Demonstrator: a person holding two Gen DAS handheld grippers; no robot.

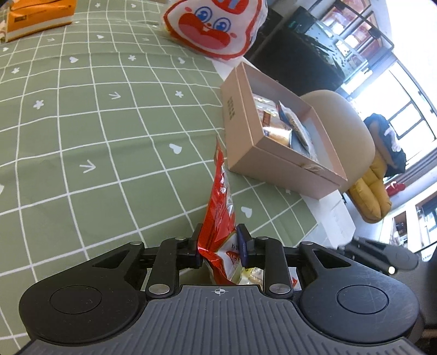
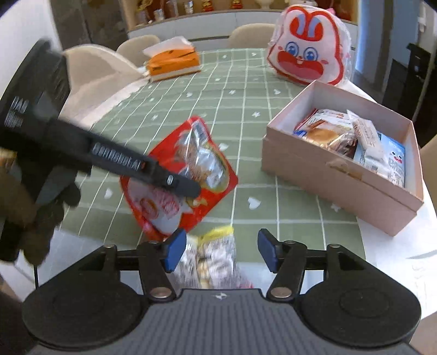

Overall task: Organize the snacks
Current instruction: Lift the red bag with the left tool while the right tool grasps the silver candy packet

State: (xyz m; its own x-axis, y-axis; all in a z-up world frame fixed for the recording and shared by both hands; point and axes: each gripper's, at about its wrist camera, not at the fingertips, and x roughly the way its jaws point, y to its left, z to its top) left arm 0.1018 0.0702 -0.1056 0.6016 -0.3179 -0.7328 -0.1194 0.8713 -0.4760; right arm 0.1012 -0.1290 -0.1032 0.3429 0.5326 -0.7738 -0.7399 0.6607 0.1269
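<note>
My left gripper (image 1: 220, 250) is shut on a red snack bag (image 1: 221, 202) and holds it edge-up above the green checked tablecloth. The same red bag (image 2: 180, 174) shows in the right wrist view, gripped by the left gripper (image 2: 191, 188) coming in from the left. A pink open box (image 2: 341, 174) with several packaged snacks inside stands at the right; it also shows in the left wrist view (image 1: 273, 161). My right gripper (image 2: 221, 251) is open above a yellow and white snack packet (image 2: 213, 254) lying between its blue pads (image 2: 174, 250).
A rabbit-face plush bag (image 2: 308, 54) stands behind the box, also in the left wrist view (image 1: 215, 24). An orange tissue pack (image 2: 172, 62) lies at the far left. Chairs surround the table (image 2: 245, 191). The table's white edge runs close to the box.
</note>
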